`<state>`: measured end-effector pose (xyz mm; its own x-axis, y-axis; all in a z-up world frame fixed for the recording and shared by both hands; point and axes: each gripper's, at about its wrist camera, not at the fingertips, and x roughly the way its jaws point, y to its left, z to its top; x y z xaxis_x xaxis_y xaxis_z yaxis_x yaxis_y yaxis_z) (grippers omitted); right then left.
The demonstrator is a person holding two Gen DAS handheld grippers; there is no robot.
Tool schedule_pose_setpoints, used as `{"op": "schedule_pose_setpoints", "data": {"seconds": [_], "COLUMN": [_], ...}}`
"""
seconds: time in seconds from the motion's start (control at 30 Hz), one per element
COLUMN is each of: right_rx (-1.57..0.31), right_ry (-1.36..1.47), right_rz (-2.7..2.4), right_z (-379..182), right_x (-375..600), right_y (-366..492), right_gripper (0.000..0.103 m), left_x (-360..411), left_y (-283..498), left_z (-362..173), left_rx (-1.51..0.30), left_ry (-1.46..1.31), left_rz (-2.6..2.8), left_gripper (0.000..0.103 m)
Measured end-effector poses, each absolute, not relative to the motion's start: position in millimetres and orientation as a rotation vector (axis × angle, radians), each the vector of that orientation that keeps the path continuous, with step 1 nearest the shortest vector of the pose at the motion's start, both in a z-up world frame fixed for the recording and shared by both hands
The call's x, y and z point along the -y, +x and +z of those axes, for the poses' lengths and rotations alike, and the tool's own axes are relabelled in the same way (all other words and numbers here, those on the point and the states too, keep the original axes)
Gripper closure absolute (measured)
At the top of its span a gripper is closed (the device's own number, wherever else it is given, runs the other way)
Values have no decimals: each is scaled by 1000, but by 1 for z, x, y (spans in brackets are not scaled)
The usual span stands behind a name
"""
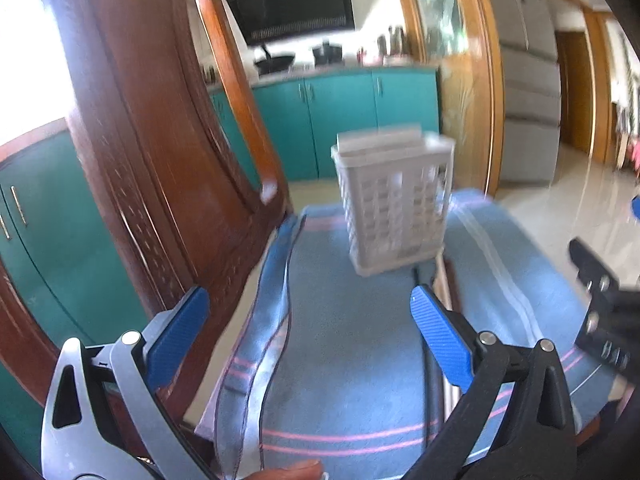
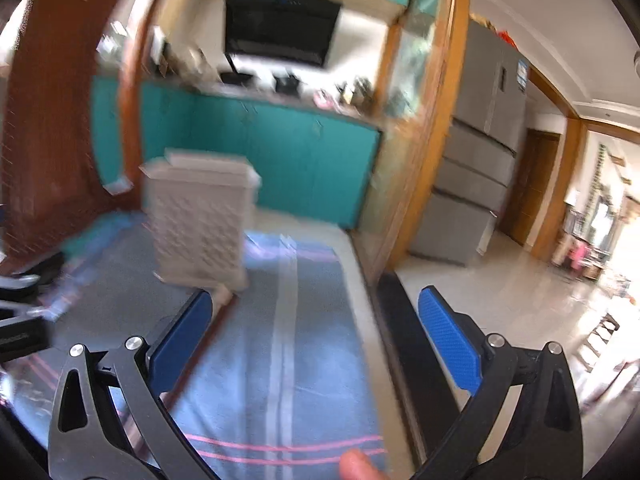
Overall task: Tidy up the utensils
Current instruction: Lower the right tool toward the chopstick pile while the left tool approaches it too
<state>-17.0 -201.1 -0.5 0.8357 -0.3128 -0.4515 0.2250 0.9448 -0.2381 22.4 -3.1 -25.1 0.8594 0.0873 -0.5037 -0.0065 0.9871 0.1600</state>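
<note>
A white slotted utensil holder (image 1: 394, 200) stands upright on a blue striped cloth (image 1: 352, 340); it also shows, blurred, in the right wrist view (image 2: 200, 220). Thin utensil handles (image 1: 434, 280) lie on the cloth in front of the holder, by my left gripper's right finger. My left gripper (image 1: 310, 306) is open and empty above the cloth, short of the holder. My right gripper (image 2: 316, 308) is open and empty, to the right of the holder; part of it shows in the left wrist view (image 1: 604, 308).
A dark wooden chair back (image 1: 160, 160) rises on the left. The cloth (image 2: 280, 340) covers a table whose dark right edge (image 2: 404, 340) drops to a tiled floor. Teal cabinets (image 1: 340, 120) and a grey fridge (image 2: 476, 160) stand behind.
</note>
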Motion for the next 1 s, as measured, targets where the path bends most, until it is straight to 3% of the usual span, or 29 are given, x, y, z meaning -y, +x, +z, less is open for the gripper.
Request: {"op": "schedule_pose_setpoints", "data": {"seconds": [0.13,0.23,0.3,0.37,0.5,0.73,0.8,0.9,1.0], "right_rx": [-729,-871,-937,-982,-1079,-1096,-1093,-1095,-1083], "right_ry": [-70,83,133,185,184,140,146,147,92], "right_rz": [-297,-205,-174,-98,-13,2,14,36,18], "right_z": [-26,-45,-54,-62,-82,-94,-95,-92,-88], "right_x": [229,246,245,240,214,190,187,187,188], "right_y": [14,41,61,85,140,162,163,162,153], "right_gripper": [3,27,51,58,58,61,77,83,98], "left_x": [1,-2,-4,-5,-11,-5,-2,2,7], "left_y": [35,39,42,50,66,77,77,78,78], "left_z": [-40,-45,-50,-61,-78,-92,-91,-92,-94], "left_rx": [-640,-688,-708,-737,-824,-853,-860,-869,-875], "left_ry": [156,127,110,91,15,12,9,13,20], "left_rz": [62,33,9,-17,-81,-137,-158,-178,-188], "left_gripper": [3,3,3,3,5,15,15,15,15]}}
